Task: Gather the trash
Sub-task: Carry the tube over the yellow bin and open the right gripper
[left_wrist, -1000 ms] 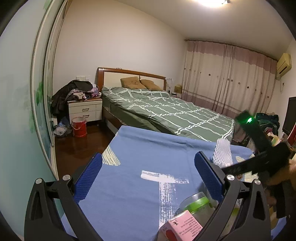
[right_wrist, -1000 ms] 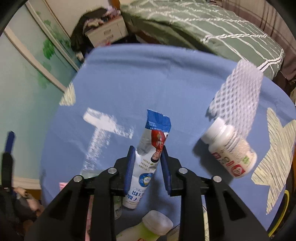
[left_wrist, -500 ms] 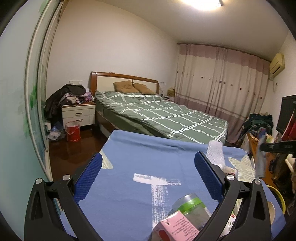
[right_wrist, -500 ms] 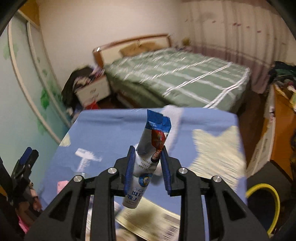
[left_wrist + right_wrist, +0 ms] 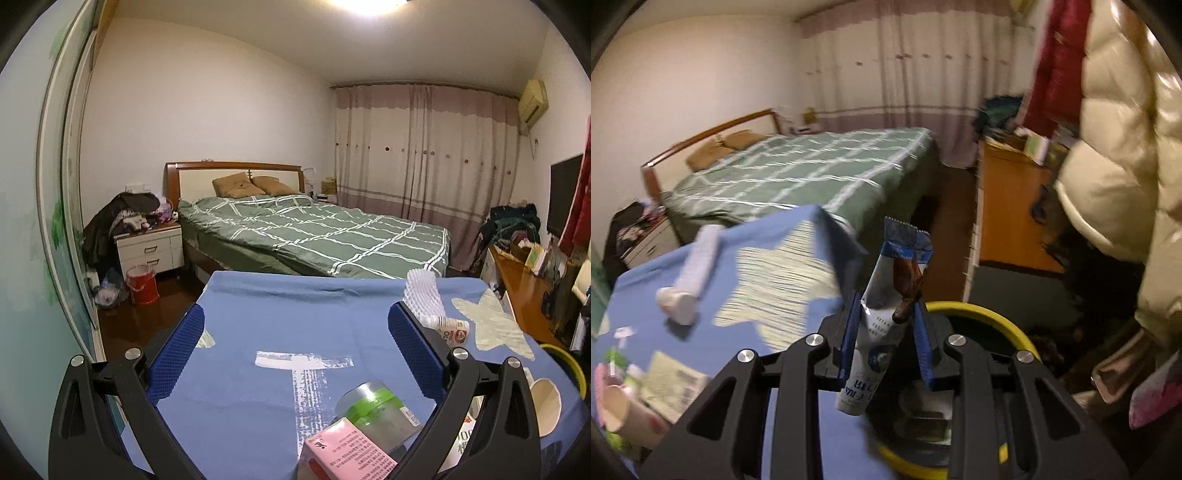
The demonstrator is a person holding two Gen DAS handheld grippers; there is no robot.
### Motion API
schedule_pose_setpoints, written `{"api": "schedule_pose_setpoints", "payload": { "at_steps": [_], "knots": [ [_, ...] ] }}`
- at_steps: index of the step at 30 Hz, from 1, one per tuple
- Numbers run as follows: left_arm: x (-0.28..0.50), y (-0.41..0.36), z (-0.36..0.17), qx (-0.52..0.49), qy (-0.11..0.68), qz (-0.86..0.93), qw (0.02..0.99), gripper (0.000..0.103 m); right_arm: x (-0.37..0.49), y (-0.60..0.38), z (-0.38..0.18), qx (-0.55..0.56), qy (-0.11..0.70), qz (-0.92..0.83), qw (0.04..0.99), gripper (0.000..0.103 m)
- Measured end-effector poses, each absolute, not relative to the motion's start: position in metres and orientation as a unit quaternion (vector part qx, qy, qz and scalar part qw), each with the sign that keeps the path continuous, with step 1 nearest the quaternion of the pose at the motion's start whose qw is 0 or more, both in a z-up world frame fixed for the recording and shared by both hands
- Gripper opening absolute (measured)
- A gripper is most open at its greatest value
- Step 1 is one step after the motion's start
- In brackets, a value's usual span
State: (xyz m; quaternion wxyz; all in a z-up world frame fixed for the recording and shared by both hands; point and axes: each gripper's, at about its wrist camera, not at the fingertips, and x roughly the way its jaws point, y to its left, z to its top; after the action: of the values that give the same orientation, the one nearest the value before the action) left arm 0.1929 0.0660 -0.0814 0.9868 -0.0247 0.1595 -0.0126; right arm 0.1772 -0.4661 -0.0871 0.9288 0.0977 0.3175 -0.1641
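The right tool grips a sachet above the yellow bin, lower centre; the left tool gapes empty.

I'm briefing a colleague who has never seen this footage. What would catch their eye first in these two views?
First, the torn blue-and-white snack sachet pinched upright in the right gripper, over the yellow-rimmed round bin beside the table. Then the blue cloth-covered table, with a white foam-net sleeve and pink carton, seen between the open, empty left gripper. Behind lies the green checked bed.
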Motion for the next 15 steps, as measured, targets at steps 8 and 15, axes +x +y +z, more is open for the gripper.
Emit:
{"api": "schedule_pose_setpoints", "payload": {
  "at_steps": [8, 15],
  "knots": [
    [0.201, 0.059, -0.089, -0.016, 0.179, -0.029, 0.983, 0.098, 0.170, -0.501, -0.111, 0.117, 0.338, -0.200, 0.912, 0.031],
    [0.205, 0.071, -0.091, -0.055, 0.185, -0.040, 0.980, 0.098, 0.170, -0.501, -0.111, 0.132, 0.332, -0.201, 0.912, 0.038]
  ]
}}
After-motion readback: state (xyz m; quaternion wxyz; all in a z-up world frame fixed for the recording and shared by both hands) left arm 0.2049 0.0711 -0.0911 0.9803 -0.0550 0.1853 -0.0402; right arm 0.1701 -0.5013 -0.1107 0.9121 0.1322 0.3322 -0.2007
